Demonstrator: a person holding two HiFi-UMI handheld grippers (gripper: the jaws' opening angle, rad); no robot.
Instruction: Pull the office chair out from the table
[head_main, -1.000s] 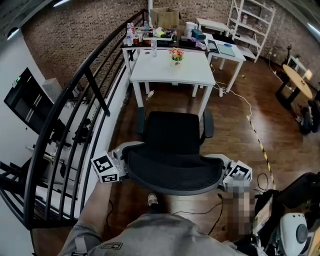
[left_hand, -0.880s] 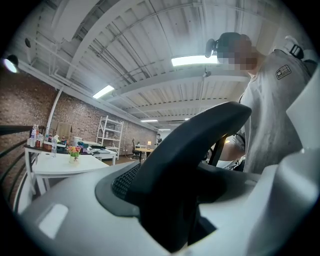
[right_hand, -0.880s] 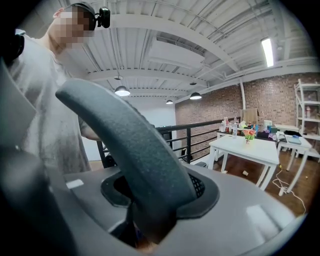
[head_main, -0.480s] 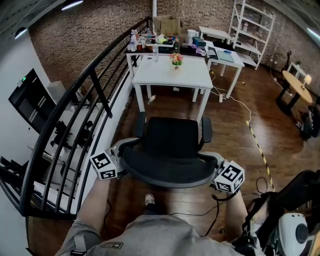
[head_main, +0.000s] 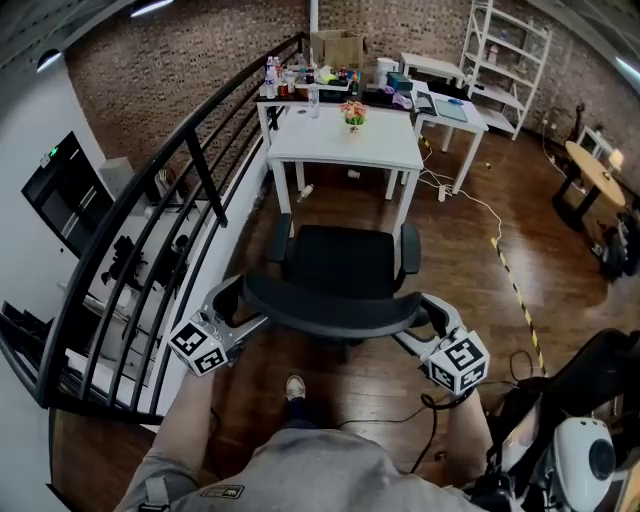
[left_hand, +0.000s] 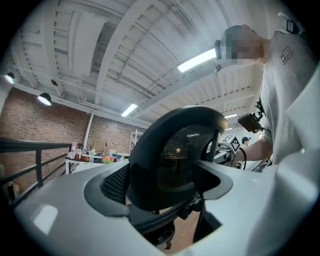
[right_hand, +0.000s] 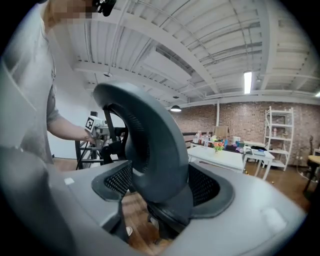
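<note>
Standing behind the office chair (head_main: 340, 262), the person is holding one gripper at each end of its curved backrest (head_main: 330, 310). The left gripper (head_main: 238, 305) is sitting at the lower left of the head view and the right gripper (head_main: 418, 322) at the lower right. I think this placing on both ends is meant to make the chair roll straight and not turn.

Both claws are opening now and are already standing wide. In each gripper view the dark edge of the backrest is passing between the jaws, but the pads are not pressing on it.

The chair is standing in the middle of the head view, apart from the white table (head_main: 340, 145) above it, with bare wooden floor (head_main: 560, 260) showing between them. So I judge that the pull is nearly finished, and this is probably why the jaws are widening.

Counting: one chair with two armrests, the left armrest (head_main: 281, 238) and the right armrest (head_main: 410, 248); two grippers; one table in front carrying one flower pot (head_main: 352, 114); one second table (head_main: 455, 105) at the upper right.
</note>
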